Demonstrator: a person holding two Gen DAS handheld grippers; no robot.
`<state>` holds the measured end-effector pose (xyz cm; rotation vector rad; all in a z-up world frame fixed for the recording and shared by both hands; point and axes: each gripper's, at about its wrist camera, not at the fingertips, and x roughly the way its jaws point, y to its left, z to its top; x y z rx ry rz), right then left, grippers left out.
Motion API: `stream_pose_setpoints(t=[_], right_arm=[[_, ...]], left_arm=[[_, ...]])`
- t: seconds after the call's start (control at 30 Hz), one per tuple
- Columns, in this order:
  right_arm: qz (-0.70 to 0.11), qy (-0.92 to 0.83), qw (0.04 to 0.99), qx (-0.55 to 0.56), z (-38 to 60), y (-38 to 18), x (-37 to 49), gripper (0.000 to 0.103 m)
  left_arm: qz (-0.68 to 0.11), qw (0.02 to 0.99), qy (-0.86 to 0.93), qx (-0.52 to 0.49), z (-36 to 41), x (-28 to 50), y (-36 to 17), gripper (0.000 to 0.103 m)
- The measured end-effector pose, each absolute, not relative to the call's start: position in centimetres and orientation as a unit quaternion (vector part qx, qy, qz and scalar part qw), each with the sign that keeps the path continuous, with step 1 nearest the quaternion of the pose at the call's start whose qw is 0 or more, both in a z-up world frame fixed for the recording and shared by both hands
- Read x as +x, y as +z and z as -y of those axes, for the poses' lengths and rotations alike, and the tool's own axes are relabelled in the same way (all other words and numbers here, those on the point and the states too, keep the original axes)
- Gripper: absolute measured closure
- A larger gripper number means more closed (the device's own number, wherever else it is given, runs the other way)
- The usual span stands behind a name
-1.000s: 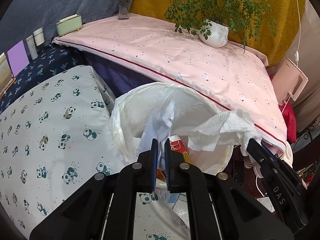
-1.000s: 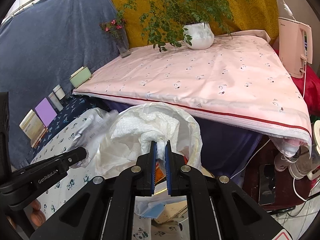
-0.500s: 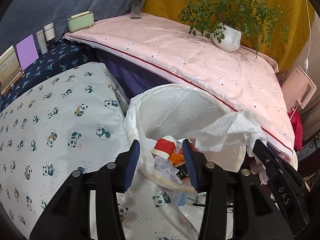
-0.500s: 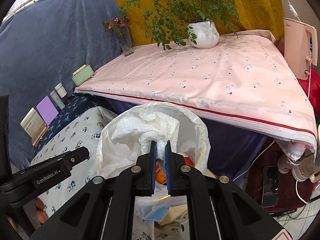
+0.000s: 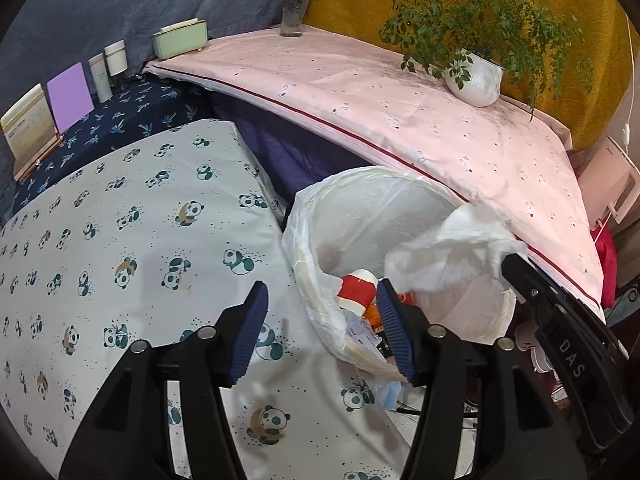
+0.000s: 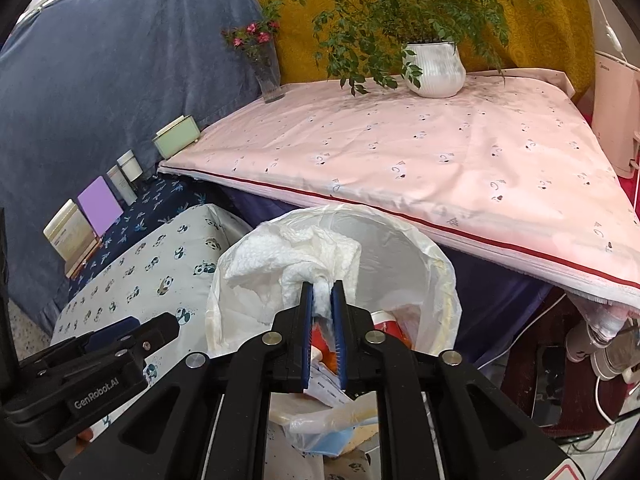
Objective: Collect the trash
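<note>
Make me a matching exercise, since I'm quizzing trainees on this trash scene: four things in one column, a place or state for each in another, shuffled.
Things:
1. paper towel
2. left gripper
3. red cup
4. white plant pot

Places or states:
A. on the pink cloth
B. open, holding nothing
C. pinched in the right gripper
D. inside the lined trash bin

Pairs: 1-C, 2-B, 3-D, 4-A

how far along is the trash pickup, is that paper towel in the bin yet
Partly done: the white plastic-lined trash bin already holds a red and white paper cup and paper scraps. In hand: the right gripper is shut on the crumpled white paper towel, held over the bin's mouth, not dropped. The left gripper is open and empty. Left: release the towel.
</note>
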<state>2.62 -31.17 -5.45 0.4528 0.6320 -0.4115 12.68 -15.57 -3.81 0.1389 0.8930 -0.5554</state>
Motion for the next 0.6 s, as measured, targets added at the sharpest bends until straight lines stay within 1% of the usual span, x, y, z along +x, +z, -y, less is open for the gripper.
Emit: stream_pose_setpoints(t=[0.07,0.13,0.23,0.27,0.33,0.5,0.57,0.6], right_arm=[[-0.306,-0.200,0.905,0.217,31.0,-5.4,2.9,0.089],[-0.305,-0.200,0.906,0.215,30.9,-5.3,3.2,0.081],[-0.302,-0.198,0.908,0.211,30.4,-4.9,3.3,0.071],[-0.302,-0.198,0.909,0.209,30.3,-4.9,3.3,0.070],[-0.302,-0.197,0.910,0.204,30.0,-4.6,3.4,0.063],[-0.299,-0.194,0.913,0.199,29.5,-3.9,3.0,0.052],[-0.298,-0.193,0.914,0.195,29.3,-3.6,2.7,0.048],[-0.298,-0.193,0.915,0.193,29.2,-3.5,2.6,0.045]], left_arm=[[-0.423,0.865,-0.260,0.066,15.3,12.7,-3.9,0.045],[-0.424,0.866,-0.256,0.066,15.0,12.8,-4.0,0.043],[-0.422,0.870,-0.248,0.065,14.6,12.9,-4.0,0.036],[-0.421,0.871,-0.246,0.065,14.4,12.9,-4.0,0.035],[-0.420,0.872,-0.244,0.065,14.2,12.8,-3.9,0.034],[-0.418,0.875,-0.236,0.067,13.5,12.4,-3.8,0.031],[-0.415,0.877,-0.232,0.067,13.1,12.2,-3.7,0.026],[-0.414,0.879,-0.229,0.067,12.9,12.1,-3.6,0.025]])
